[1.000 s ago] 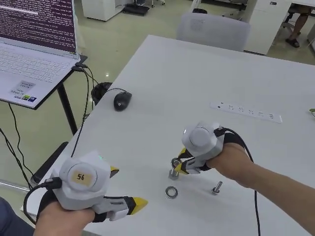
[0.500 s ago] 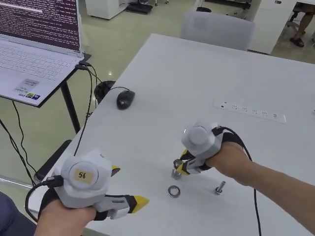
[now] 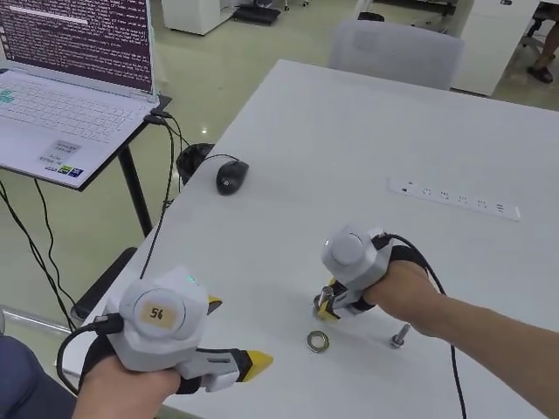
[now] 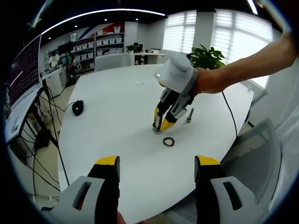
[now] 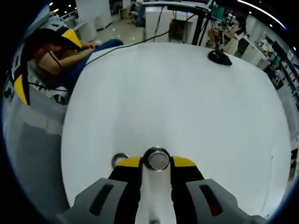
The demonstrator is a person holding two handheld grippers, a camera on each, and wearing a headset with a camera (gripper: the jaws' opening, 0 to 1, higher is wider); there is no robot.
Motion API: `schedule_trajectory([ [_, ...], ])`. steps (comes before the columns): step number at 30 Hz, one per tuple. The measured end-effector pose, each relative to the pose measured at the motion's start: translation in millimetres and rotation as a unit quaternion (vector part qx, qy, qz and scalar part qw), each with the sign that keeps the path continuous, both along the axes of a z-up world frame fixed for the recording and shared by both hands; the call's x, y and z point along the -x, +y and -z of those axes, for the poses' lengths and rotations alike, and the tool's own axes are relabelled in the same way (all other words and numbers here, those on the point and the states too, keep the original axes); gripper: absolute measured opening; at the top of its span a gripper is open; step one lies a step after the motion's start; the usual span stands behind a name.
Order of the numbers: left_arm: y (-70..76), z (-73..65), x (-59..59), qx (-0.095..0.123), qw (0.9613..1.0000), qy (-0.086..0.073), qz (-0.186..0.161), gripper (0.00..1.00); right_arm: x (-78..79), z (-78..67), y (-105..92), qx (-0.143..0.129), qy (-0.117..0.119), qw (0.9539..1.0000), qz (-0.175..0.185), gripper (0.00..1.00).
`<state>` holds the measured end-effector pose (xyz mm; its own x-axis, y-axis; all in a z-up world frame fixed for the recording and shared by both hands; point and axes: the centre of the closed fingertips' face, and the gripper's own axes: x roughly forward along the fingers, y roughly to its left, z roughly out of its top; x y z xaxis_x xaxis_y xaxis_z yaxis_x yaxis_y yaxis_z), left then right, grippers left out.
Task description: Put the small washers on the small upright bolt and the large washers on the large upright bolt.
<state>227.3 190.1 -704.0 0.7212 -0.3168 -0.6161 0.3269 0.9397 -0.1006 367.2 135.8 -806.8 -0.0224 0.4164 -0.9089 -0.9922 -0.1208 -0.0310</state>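
Here's the right gripper (image 3: pixel 326 307) at lower centre, jaws pinched narrow on what looks like a large washer (image 5: pixel 156 159), right atop the large upright bolt (image 4: pixel 156 130), axis vertical. A loose washer (image 3: pixel 317 342) lies just below, nearer this hand. The left gripper (image 4: pixel 158 163) gapes wide and empty at bottom left. Smooth white table (image 3: pixel 349 157), open office.

Left gripper (image 3: pixel 234 332): held low and level in left hand (image 3: pixel 122 388), jaws spread wide. Right gripper (image 3: pixel 325 307): tipped steeply downward, jaws drawn close together. Right forearm (image 3: pixel 498 336) stretched forward.
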Motion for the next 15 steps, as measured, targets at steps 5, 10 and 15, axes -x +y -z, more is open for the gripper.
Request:
schedule_trajectory([
  [5,-0.1,0.5,0.2,-0.001,1.0000,0.002,0.000,0.64,2.5,8.5,-0.1,0.002,0.005,0.9999,0.012,0.25],
  [10,-0.3,-1.1,-1.4,-0.002,1.0000,0.000,0.000,0.64,2.2,4.2,-7.4,-0.002,0.002,0.9998,0.018,0.25],
  [15,-1.8,-0.6,-1.7,-0.002,1.0000,0.001,0.002,0.64,2.7,7.2,-25.3,0.000,0.014,0.9990,0.042,0.26],
])
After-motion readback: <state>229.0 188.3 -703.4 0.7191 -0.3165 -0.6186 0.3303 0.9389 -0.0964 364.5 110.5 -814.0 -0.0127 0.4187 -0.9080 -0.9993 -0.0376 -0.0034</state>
